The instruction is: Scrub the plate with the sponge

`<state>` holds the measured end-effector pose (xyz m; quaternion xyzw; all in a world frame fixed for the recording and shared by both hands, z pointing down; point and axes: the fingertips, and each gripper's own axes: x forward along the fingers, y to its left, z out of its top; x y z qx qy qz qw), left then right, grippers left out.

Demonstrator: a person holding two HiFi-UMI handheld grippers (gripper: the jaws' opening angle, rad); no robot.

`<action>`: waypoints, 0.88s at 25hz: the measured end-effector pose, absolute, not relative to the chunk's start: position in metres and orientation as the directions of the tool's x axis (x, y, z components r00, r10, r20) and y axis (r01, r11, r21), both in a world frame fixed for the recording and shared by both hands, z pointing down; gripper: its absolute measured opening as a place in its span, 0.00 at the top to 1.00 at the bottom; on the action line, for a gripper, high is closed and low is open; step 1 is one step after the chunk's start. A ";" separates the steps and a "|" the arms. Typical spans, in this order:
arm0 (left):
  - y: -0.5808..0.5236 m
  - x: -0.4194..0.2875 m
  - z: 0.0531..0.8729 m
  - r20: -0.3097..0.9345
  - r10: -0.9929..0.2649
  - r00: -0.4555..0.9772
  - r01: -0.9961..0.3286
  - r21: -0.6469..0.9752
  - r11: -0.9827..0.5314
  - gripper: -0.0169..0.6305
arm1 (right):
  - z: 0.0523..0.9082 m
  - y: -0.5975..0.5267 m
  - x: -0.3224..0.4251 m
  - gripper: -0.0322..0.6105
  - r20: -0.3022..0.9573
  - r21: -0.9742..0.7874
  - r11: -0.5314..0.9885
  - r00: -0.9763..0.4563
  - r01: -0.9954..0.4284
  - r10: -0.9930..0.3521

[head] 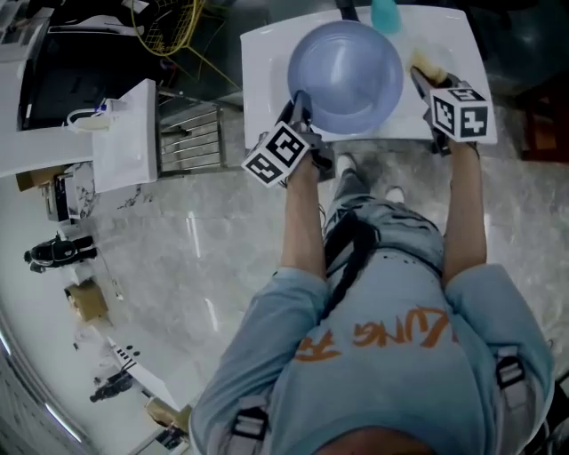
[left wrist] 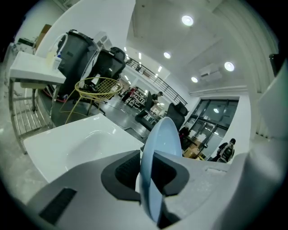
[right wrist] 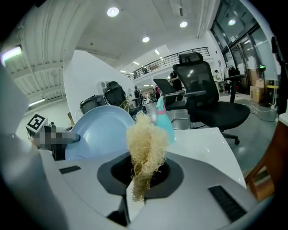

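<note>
The white sink (head: pixel 263 67) is the one open container here, and the plate (head: pixel 345 75) is held over its basin rather than lying in it. A teal bottle (head: pixel 385 13) stands at the sink's far edge. The plate is round, pale blue and plain, with a shallow hollow and a smooth rim. From the head view its hollow face is turned up, and from the right gripper view that face also leans toward the sponge (how steep the tilt is I cannot tell). The left claw (head: pixel 300 105) is closed on the plate's near-left rim over the sink's front edge; in its own view the plate (left wrist: pixel 157 157) rises edge-on from between the two pads. The right claw (head: pixel 425 80) is at the sink's right side, clamped on the sponge (head: pixel 429 64), just beside the plate's right rim. The sponge (right wrist: pixel 146 146) is a pale straw-yellow, stringy tuft. Its long axis runs out along the jaws, with the frayed end away from the claw, toward the bottle (right wrist: pixel 164 121).
</note>
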<state>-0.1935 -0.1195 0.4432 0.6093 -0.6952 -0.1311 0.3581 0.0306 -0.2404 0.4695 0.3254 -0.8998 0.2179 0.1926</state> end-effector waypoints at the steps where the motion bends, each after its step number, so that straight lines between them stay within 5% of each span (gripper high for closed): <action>1: -0.116 -0.202 0.444 0.337 -0.942 -0.014 -0.735 0.634 0.238 0.91 | 0.466 -0.243 0.024 0.90 0.473 -0.265 0.691 -0.715 -0.672 -0.514; 22: -0.065 -0.344 0.480 0.369 -0.897 -0.242 -0.482 0.757 0.441 0.91 | 0.453 -0.250 -0.122 0.90 0.365 -0.254 0.773 -0.797 -0.582 -0.481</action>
